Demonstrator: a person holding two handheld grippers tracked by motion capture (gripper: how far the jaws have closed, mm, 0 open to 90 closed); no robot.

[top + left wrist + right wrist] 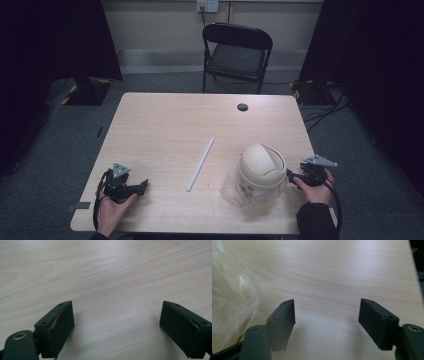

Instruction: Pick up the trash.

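Left gripper (142,186) rests low at the near-left corner of the bench (165,125), held in the person's left hand (111,207). Jaws spread wide, nothing between them; in the left gripper view (117,322) only bare wood grain lies in the gap.

Right gripper (291,176) sits at the near-right edge, in the right hand (315,190). Jaws released and empty; in the right gripper view (326,320) they stand well apart over bare bench, with clear plastic (232,295) at the left edge of that view.

Just beside the right gripper's tips: a cream bin (261,172) with a domed swing lid, upright, clear plastic bag (231,186) bunched around its base on the left side. Whether the tips touch the bin, cannot tell.

Between the grippers, nearer the bin: a white stick (200,164) lying flat, long axis running diagonally, near end toward the left, far end toward the right and the back of the bench. It is apart from the bin and both grippers.

Round hole (242,107) near the far edge. A black folding chair (236,50) stands behind the bench.
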